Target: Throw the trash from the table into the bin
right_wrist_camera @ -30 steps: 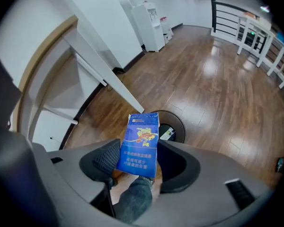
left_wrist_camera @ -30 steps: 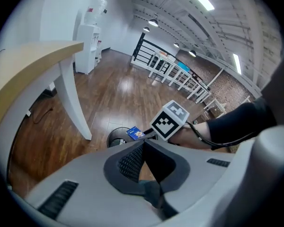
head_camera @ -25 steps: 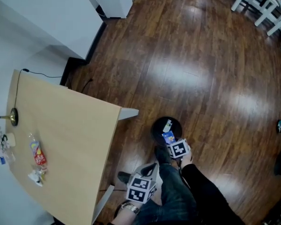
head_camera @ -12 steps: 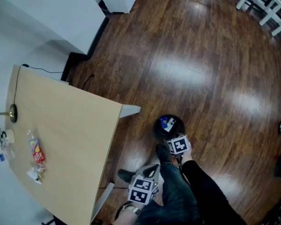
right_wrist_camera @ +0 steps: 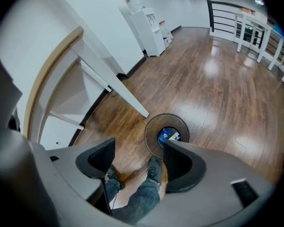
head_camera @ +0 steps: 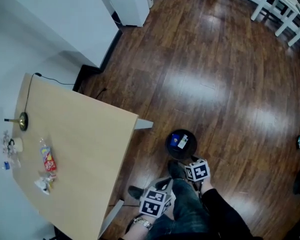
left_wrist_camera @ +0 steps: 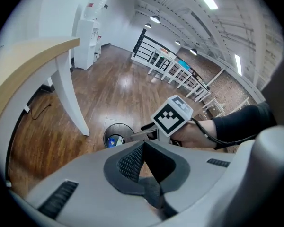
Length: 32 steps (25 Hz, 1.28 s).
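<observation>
Bare wooden floor (head_camera: 215, 84) lies open from twelve to four o'clock of the bin (head_camera: 169, 145), the table (head_camera: 85, 149) closes nine o'clock, the person's legs (head_camera: 187, 210) six.

You have no word, number or brand here that can be read. The red packet (head_camera: 47, 160) on the table (head_camera: 85, 134) at the left carries print, too small to make out. The blue wrapper (head_camera: 179, 141) in the bin (head_camera: 168, 145) shows only patches of colour. The white unit (right_wrist_camera: 149, 27) by the far wall bears small red labels, illegible. The marker cube (left_wrist_camera: 173, 116) shows black-and-white squares, no letters.
</observation>
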Each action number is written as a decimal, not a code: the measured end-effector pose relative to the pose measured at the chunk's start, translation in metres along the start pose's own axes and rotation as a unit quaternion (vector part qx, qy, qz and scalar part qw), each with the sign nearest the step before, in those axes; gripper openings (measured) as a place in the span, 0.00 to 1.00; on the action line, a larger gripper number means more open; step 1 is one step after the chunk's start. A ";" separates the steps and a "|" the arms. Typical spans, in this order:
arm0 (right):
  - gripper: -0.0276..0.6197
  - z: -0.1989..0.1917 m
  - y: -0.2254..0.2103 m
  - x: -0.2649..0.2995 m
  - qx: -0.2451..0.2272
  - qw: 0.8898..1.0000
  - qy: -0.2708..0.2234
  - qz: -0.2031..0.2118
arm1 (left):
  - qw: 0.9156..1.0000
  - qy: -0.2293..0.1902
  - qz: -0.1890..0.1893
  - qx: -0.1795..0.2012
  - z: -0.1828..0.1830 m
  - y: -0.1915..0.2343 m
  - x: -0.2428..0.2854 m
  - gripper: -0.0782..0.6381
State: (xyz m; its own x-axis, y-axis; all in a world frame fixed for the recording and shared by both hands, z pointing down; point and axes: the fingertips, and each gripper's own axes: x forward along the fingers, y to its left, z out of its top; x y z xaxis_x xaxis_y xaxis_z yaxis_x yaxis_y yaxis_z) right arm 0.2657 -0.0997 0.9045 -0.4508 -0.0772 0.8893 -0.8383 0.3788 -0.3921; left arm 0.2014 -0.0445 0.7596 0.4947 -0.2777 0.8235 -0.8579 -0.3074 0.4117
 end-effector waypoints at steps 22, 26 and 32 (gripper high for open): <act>0.55 0.066 0.257 -0.166 -0.184 0.967 -0.090 0.152 | 0.971 -0.115 0.161 -0.137 -0.036 0.070 -0.230 0.12; 0.55 0.082 0.319 -0.155 -0.226 0.956 -0.090 0.164 | 0.959 -0.141 0.187 -0.159 -0.056 0.113 -0.266 0.12; 0.55 0.092 0.414 -0.135 -0.277 0.943 -0.068 0.171 | 0.936 -0.181 0.221 -0.203 -0.082 0.184 -0.326 0.12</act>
State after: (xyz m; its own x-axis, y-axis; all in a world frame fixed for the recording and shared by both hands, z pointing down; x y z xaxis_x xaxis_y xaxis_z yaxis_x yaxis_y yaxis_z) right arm -0.0491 -0.0169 0.6008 -0.7332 0.0339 0.6791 -0.3644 0.8237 -0.4345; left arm -0.1292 0.0639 0.5985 0.0296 -0.6092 0.7925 -0.9356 0.2622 0.2365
